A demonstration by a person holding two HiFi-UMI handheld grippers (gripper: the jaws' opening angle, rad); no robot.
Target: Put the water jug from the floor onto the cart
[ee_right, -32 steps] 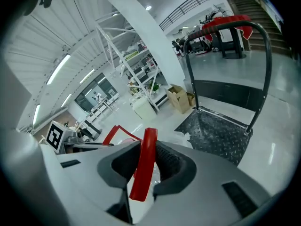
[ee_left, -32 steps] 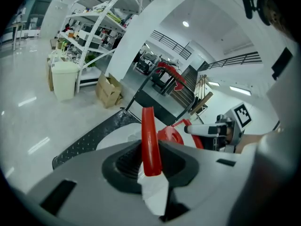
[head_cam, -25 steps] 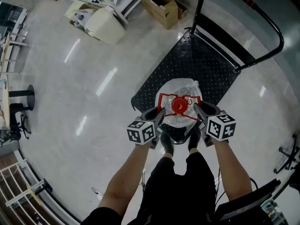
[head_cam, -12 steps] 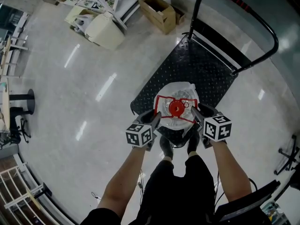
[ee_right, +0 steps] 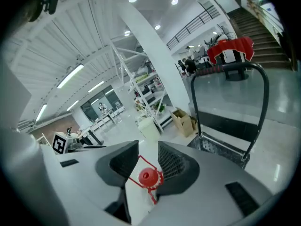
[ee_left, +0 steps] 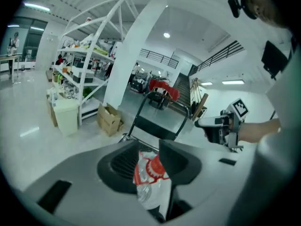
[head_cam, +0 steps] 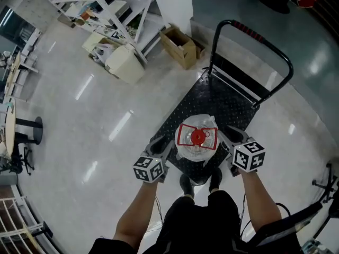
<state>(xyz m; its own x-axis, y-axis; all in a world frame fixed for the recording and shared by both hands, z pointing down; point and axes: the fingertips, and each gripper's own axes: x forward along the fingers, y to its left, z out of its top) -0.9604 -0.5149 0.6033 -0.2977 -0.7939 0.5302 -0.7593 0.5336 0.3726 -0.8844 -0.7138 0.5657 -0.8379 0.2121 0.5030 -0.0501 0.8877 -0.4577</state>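
The clear water jug (head_cam: 197, 138) with a red cap and red handle stands upright on the near end of the black cart (head_cam: 224, 100). My left gripper (head_cam: 160, 145) is to the jug's left and my right gripper (head_cam: 229, 135) to its right, both apart from it. Both sets of jaws are opening and hold nothing. In the left gripper view the jug (ee_left: 151, 179) shows lower down through the gap of the gripper (ee_left: 148, 147). The right gripper view shows the red cap (ee_right: 147, 176) below its gripper (ee_right: 148, 150) the same way.
The cart's black push handle (head_cam: 255, 36) rises at its far end. A cardboard box (head_cam: 180, 47), a white bin (head_cam: 126, 63) and white shelving (head_cam: 99, 5) stand beyond on the glossy floor. The person's feet (head_cam: 200, 182) are at the cart's near edge.
Both grippers have let go of the jug, spread wider and risen away from it. The jug stays standing on the cart. The head view has lifted and shows more of the room.
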